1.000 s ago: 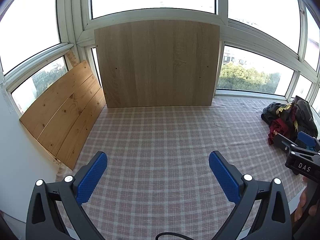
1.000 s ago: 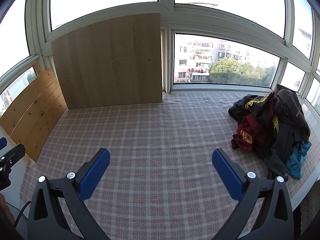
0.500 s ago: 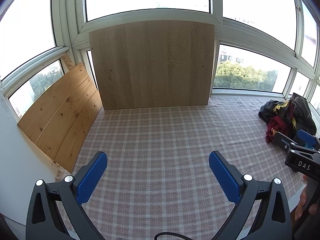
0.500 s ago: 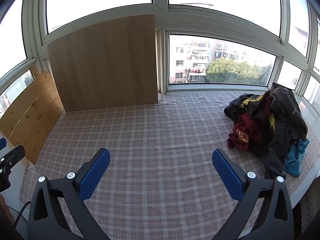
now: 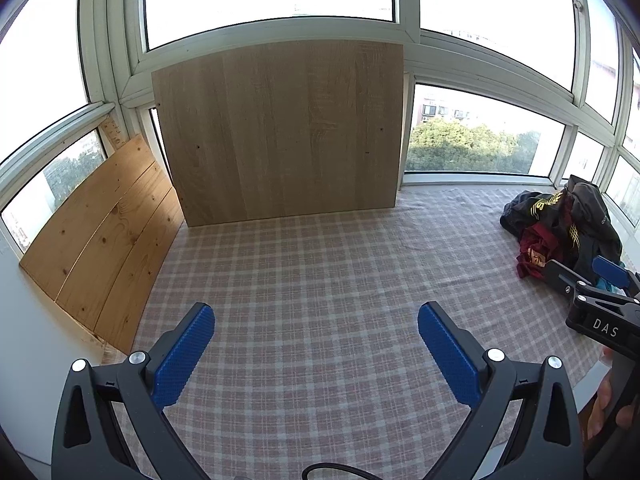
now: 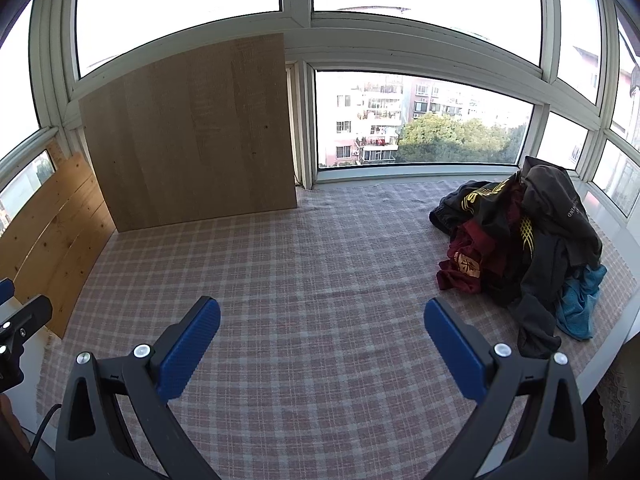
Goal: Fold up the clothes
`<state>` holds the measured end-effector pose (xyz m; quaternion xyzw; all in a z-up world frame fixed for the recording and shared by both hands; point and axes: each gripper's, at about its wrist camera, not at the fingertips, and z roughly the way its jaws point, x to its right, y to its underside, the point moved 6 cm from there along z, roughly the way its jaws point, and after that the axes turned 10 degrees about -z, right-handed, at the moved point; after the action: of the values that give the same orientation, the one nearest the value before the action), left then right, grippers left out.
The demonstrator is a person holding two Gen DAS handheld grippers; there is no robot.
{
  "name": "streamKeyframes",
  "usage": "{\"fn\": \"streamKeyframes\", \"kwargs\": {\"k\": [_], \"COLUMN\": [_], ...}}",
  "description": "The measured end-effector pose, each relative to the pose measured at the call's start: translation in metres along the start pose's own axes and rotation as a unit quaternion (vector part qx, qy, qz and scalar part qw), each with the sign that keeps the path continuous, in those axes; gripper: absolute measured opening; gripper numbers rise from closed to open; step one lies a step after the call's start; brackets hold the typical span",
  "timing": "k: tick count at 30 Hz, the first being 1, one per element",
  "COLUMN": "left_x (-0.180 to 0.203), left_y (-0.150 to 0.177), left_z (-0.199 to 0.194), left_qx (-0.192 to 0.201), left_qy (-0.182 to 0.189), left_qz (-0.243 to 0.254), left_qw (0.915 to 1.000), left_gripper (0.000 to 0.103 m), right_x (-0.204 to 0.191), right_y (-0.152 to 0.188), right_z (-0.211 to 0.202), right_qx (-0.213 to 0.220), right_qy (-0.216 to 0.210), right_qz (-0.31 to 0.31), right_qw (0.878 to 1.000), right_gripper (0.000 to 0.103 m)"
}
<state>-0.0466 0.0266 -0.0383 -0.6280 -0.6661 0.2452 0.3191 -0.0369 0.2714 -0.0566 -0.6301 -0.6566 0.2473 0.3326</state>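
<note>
A heap of crumpled clothes (image 6: 524, 240), black, dark red and teal, lies at the right end of the checked cloth (image 6: 320, 264); the left wrist view shows the same heap (image 5: 560, 224) far right. My left gripper (image 5: 316, 332) hovers open over bare cloth, its blue pads (image 5: 182, 358) wide apart and empty. My right gripper (image 6: 322, 332) is open too, nothing between its fingers, with the heap just beyond its right fingertip. In the left wrist view the right gripper (image 5: 592, 280) shows at the right edge, in front of the heap.
A large wooden board (image 5: 280, 132) leans upright against the windows at the back. A pine plank panel (image 5: 96, 232) leans along the left side. Window frames ring the cloth-covered surface; its front edge runs near me. A hand (image 5: 604, 404) holds the right gripper's handle.
Both views have drifted slightly: the board and clothes heap sit a bit further left and lower in frame. Both grippers stay open and empty.
</note>
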Motion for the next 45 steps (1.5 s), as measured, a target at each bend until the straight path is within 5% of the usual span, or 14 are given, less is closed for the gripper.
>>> {"fn": "streamKeyframes", "kwargs": {"k": [26, 45], "left_x": [0.080, 0.129], "left_y": [-0.003, 0.005], "left_z": [0.011, 0.004], "left_qx": [-0.001, -0.008], "left_qy": [0.097, 0.136], "left_qz": [0.077, 0.121], "left_qw": [0.9923, 0.9833], "left_gripper": [0.103, 0.103], "right_x": [0.080, 0.116], "right_y": [0.021, 0.029], "right_z": [-0.026, -0.048], "right_qx": [0.002, 0.006], "right_qy": [0.104, 0.133], "right_qz": [0.073, 0.089], "right_qw": [0.992, 0.987], "right_gripper": [0.103, 0.103]}}
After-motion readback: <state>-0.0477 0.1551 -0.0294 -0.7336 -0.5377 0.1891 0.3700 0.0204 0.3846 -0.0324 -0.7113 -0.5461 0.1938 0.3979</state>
